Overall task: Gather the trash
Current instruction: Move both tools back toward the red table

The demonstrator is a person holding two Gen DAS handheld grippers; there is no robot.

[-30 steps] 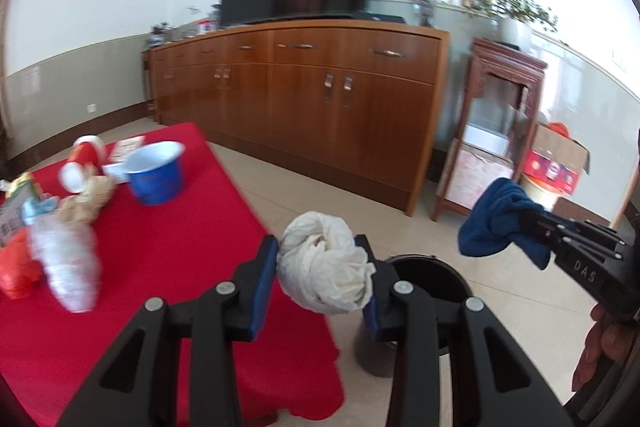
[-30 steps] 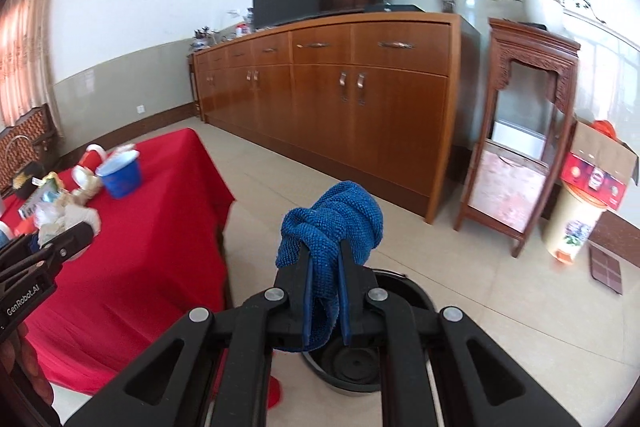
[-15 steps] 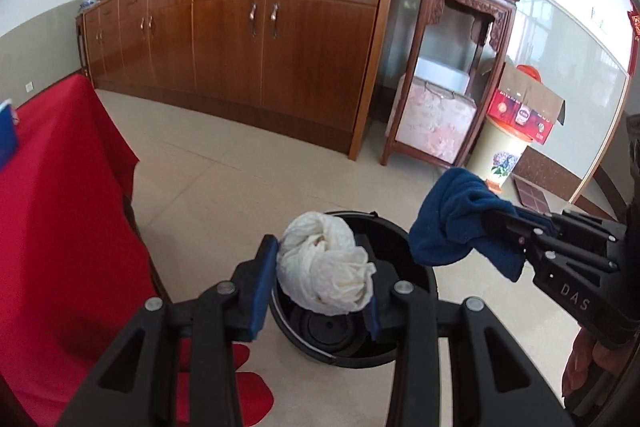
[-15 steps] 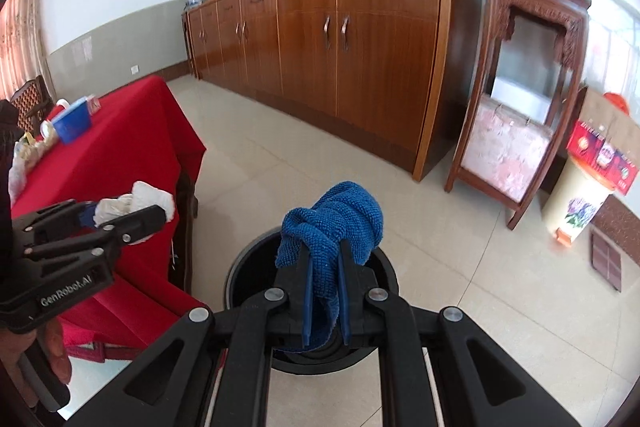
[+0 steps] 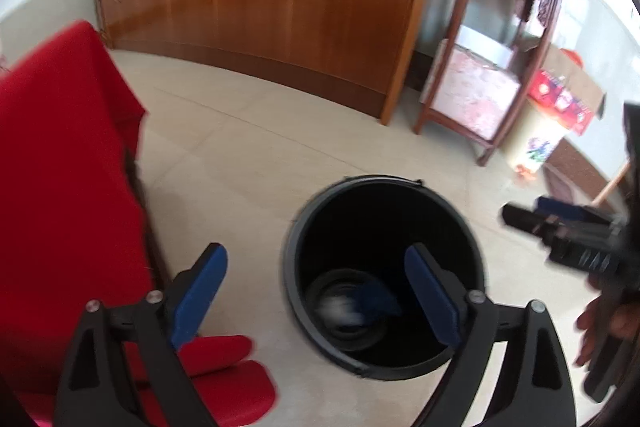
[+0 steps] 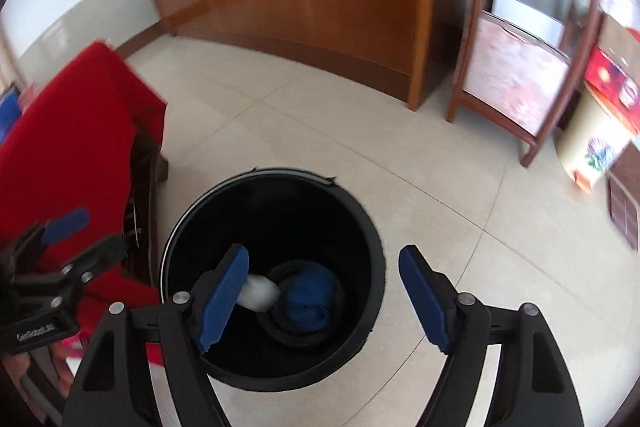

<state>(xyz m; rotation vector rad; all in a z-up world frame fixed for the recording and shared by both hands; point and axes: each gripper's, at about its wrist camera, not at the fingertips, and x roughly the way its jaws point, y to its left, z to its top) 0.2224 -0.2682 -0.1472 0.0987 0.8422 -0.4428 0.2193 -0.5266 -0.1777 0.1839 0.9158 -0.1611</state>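
- Claws: left gripper (image 5: pixel 316 291) and right gripper (image 6: pixel 324 291) both gape wide, empty.
- Rag (image 6: pixel 310 297) and tissue (image 6: pixel 260 293) lie in bin (image 6: pixel 372 227), lower centre.
- Next, likely: fetch more trash.

Bright, even daylight in both views; soft sheen on the wooden cabinet (image 5: pixel 320 7) doors and pale floor tiles (image 6: pixel 460 211), no hard shadows. Strong fisheye bend with black corners, cabinet lines bowing. Motion blur smears the stand (image 6: pixel 532 39) and box at right in the right wrist view, and the white wad (image 6: pixel 260 293) inside the dark bin (image 6: pixel 372 227) is a soft streak.
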